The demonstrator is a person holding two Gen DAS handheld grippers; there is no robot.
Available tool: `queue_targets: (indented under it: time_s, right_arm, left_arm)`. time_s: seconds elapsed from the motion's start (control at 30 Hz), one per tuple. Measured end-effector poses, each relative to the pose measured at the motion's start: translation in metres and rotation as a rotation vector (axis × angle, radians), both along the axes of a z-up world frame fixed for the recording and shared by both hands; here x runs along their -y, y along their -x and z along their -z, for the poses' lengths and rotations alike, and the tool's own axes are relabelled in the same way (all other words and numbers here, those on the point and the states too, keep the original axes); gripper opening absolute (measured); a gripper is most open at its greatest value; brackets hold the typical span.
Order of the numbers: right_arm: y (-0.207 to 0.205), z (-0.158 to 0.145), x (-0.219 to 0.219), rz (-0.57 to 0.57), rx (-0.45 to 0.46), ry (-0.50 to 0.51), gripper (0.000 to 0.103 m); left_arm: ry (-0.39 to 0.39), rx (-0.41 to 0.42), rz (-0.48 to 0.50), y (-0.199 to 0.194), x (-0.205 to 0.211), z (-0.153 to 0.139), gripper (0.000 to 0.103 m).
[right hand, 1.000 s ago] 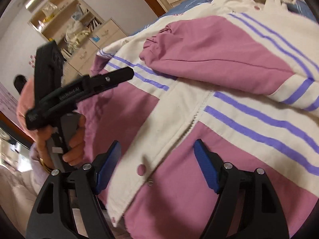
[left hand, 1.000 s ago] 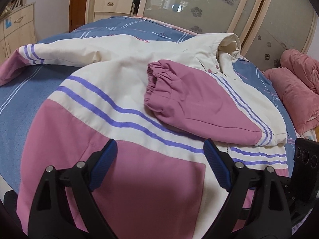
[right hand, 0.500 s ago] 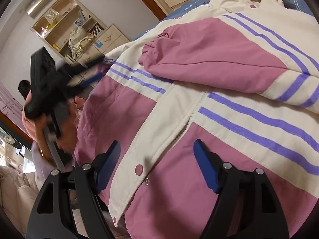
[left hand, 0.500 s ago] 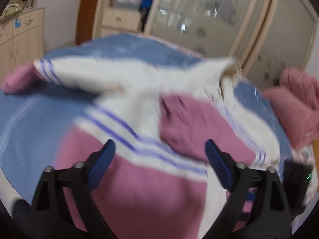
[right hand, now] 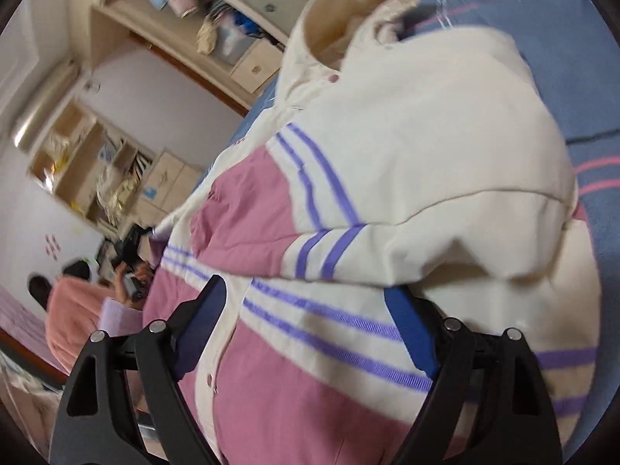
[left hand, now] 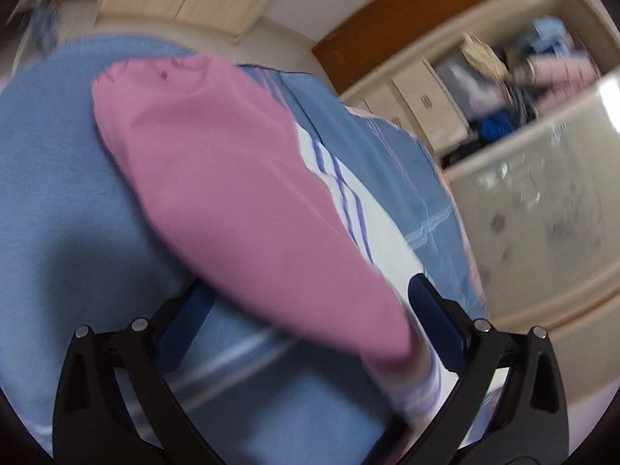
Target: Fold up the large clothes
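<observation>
Pink and cream panels with thin purple stripes make up the jacket (right hand: 348, 271), a puffy, quilted thing spread on a blue bedsheet (left hand: 58, 201). One sleeve (right hand: 248, 240) lies folded across the chest, ahead of the right gripper (right hand: 310, 329). The other sleeve (left hand: 240, 201) stretches out over the sheet, running forward from the left gripper (left hand: 310, 329), its pink cuff at the far end.

Both grippers are spread wide and grasp nothing. The left one straddles the near part of the outstretched sleeve, cloth between its blue pads (left hand: 434, 325), though the view is blurred and I cannot tell whether they touch it. The right one hangs over the striped front, close to the snap placket.

The step in hand looks like bringing that second sleeve in over the body. To do it well, the left gripper should bite the sleeve only, not the sheet beneath, and take it further out toward the cuff so the length swings over as one piece. The padded fabric is thick and springy, so a shallow pinch may slip; a full bite is safer. The right gripper could press the body near the shoulder to stop the slick shell sliding. The soft hood (right hand: 348, 31) sits far ahead, puffed and open.
</observation>
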State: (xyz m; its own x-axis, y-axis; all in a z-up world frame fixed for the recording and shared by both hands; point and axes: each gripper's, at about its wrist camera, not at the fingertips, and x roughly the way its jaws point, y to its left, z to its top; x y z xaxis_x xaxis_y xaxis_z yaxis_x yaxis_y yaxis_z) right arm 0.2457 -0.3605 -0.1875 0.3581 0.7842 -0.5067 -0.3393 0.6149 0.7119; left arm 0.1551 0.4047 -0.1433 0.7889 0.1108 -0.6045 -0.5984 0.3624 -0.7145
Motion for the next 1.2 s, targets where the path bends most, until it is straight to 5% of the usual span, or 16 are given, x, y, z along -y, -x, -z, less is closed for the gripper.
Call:
queue_targets:
  time_s: [0.03,0.07,0.1,0.2,0.4,0.47,0.63,0.73,0.8,0.87,1.2]
  right_arm:
    - [-0.002,0.0,-0.005,-0.001,0.011,0.018,0.084]
    - [-0.004,0.0,-0.01,-0.006,0.024,0.041,0.084]
    - [-0.005,-0.001,-0.018,-0.017,0.041,0.076,0.087]
    - [-0.007,-0.002,-0.037,-0.044,0.072,0.144,0.091]
    - [-0.01,-0.003,-0.038,-0.039,0.071,0.151,0.091]
    - [-0.012,-0.005,-0.032,-0.017,0.058,0.121,0.091]
    - [-0.015,-0.011,0.007,0.114,0.033,-0.046,0.091]
    - [-0.012,-0.014,0.025,0.181,0.033,-0.117,0.091]
    - [-0.009,-0.016,0.032,0.212,0.043,-0.138,0.091]
    - [-0.006,-0.018,0.038,0.233,0.046,-0.168,0.091]
    - [0.007,-0.019,0.064,0.432,0.035,-0.19,0.09]
  left_arm:
    - [0.043,0.057,-0.004,-0.002,-0.004,0.004,0.085]
    - [0.078,0.115,0.033,-0.009,-0.003,0.004,0.039]
    - [0.101,0.144,0.109,-0.022,0.001,0.0,0.017]
    - [-0.063,0.129,0.134,-0.035,0.029,-0.035,0.014]
    - [-0.258,0.308,0.51,-0.065,0.166,-0.124,0.014]
    - [-0.335,0.345,0.755,-0.075,0.247,-0.143,0.016]
    - [-0.678,0.178,1.22,-0.066,0.425,-0.129,0.038]
    - [-0.917,0.075,1.289,-0.054,0.483,-0.104,0.04]
    - [-0.978,0.048,1.325,-0.053,0.496,-0.091,0.053]
    - [-1.024,0.034,1.356,-0.054,0.502,-0.085,0.054]
    - [-0.876,0.079,1.276,-0.042,0.464,-0.089,0.075]
